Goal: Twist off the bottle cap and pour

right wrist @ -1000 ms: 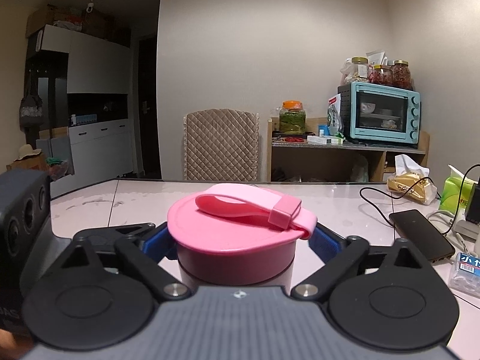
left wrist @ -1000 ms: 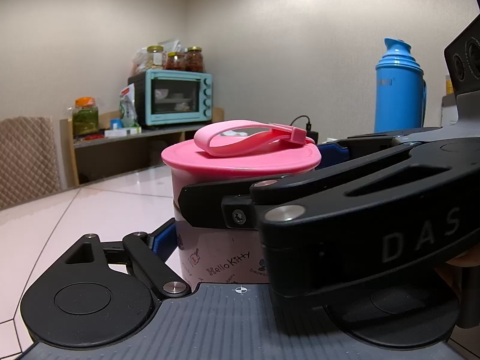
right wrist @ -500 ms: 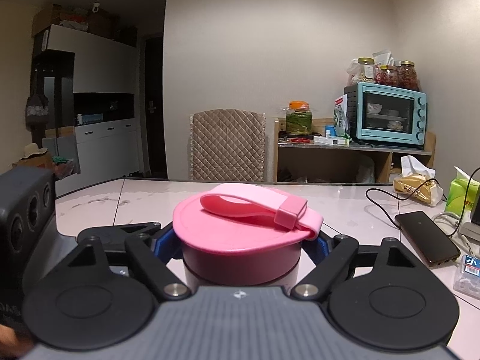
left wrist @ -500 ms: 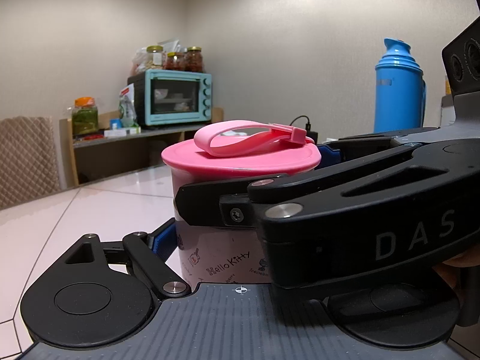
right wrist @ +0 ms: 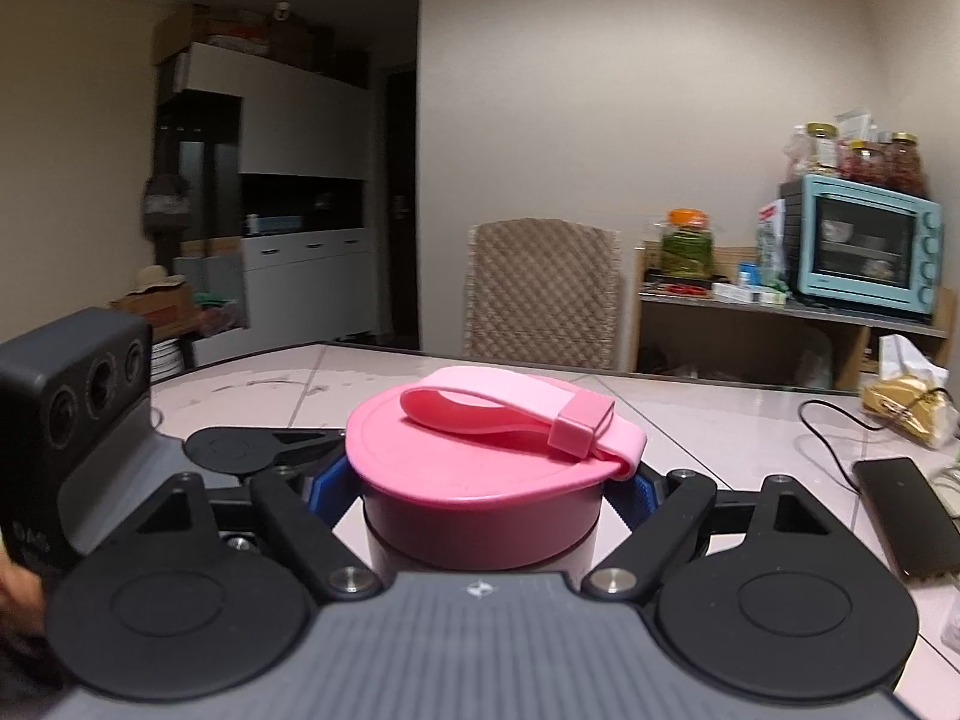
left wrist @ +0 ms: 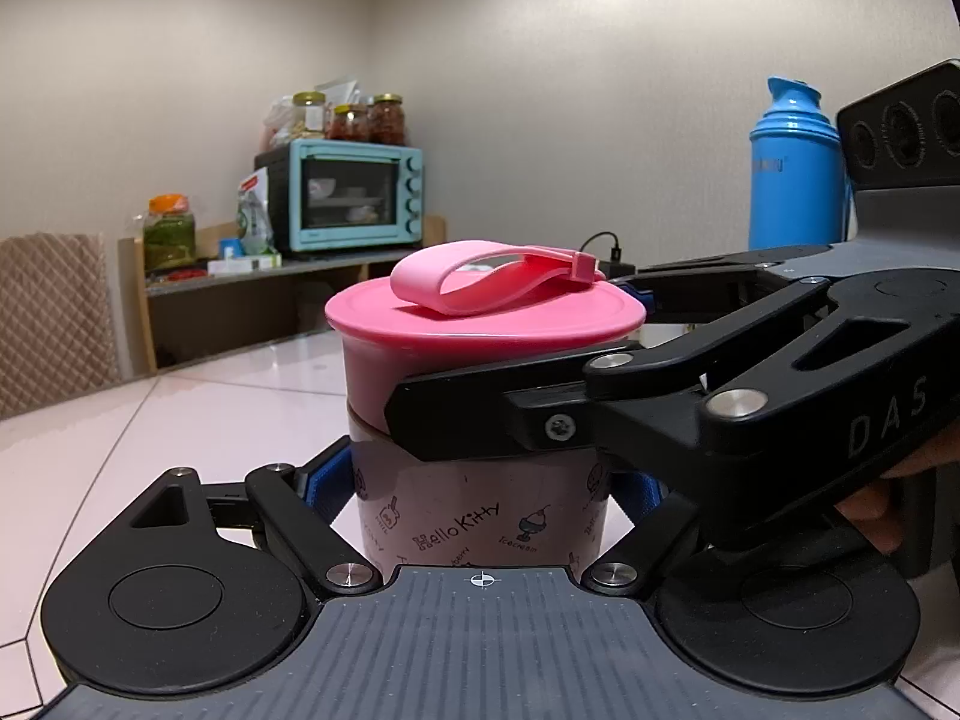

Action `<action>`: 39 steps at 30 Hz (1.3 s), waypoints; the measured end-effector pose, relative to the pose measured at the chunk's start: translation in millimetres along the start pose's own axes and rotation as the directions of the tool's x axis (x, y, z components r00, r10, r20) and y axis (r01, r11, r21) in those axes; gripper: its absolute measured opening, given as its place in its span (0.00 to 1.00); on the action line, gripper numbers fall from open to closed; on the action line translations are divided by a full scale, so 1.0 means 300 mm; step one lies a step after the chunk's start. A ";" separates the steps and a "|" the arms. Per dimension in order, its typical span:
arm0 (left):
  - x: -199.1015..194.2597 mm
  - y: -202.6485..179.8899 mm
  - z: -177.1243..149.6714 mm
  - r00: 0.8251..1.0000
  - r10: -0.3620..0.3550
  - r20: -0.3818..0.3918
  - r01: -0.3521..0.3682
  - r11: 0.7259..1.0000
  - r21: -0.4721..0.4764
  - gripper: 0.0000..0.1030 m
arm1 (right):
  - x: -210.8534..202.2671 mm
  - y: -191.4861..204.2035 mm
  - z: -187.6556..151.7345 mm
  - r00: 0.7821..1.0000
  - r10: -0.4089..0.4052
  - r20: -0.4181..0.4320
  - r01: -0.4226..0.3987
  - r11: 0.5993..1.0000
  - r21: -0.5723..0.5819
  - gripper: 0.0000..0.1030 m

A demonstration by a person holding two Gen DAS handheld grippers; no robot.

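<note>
While both grippers clamp the bottle [left wrist: 480,516], a phone [right wrist: 900,516] lies nearby.

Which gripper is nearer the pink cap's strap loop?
Right. The right gripper clamps the pink cap just below the strap loop; the left gripper grips the bottle body lower down.

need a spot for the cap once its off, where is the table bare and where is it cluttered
Bare tabletop lies left of the bottle, toward the chair, and behind the cap toward the shelf. The right side is crowded: a phone, a cable and a tissue pack.
</note>
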State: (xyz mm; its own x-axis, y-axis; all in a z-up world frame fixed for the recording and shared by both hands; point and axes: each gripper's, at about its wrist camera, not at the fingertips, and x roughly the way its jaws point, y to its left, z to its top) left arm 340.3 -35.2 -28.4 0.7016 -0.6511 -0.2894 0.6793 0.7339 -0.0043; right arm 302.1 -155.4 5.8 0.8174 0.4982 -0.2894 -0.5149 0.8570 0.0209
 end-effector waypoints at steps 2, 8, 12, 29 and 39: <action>0.001 0.004 0.001 1.000 0.000 0.000 0.000 1.000 0.000 0.87 | -0.001 -0.014 0.000 1.000 0.029 0.002 -0.029 1.000 -0.008 0.83; 0.003 0.011 0.002 1.000 0.000 0.000 0.000 1.000 -0.001 0.87 | -0.001 -0.064 0.000 0.991 0.133 0.003 -0.132 0.990 -0.042 0.83; 0.003 0.009 0.001 1.000 0.000 0.000 0.000 1.000 -0.001 0.87 | 0.004 -0.102 0.008 0.976 0.220 -0.009 -0.220 0.973 -0.066 0.83; 0.005 0.013 0.002 1.000 0.000 0.000 0.000 1.000 0.000 0.87 | 0.014 -0.205 0.052 0.889 0.455 -0.055 -0.458 0.882 -0.113 0.83; 0.007 0.014 0.003 1.000 0.000 0.000 0.000 1.000 0.001 0.87 | -0.035 -0.162 0.059 0.949 0.312 -0.047 -0.314 0.948 -0.059 0.96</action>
State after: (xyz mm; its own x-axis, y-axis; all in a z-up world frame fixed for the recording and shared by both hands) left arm 344.7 -33.7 -28.2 0.7014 -0.6515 -0.2892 0.6798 0.7334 -0.0035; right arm 323.0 -199.8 24.9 0.6028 0.7337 -0.3134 -0.7600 0.6477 0.0545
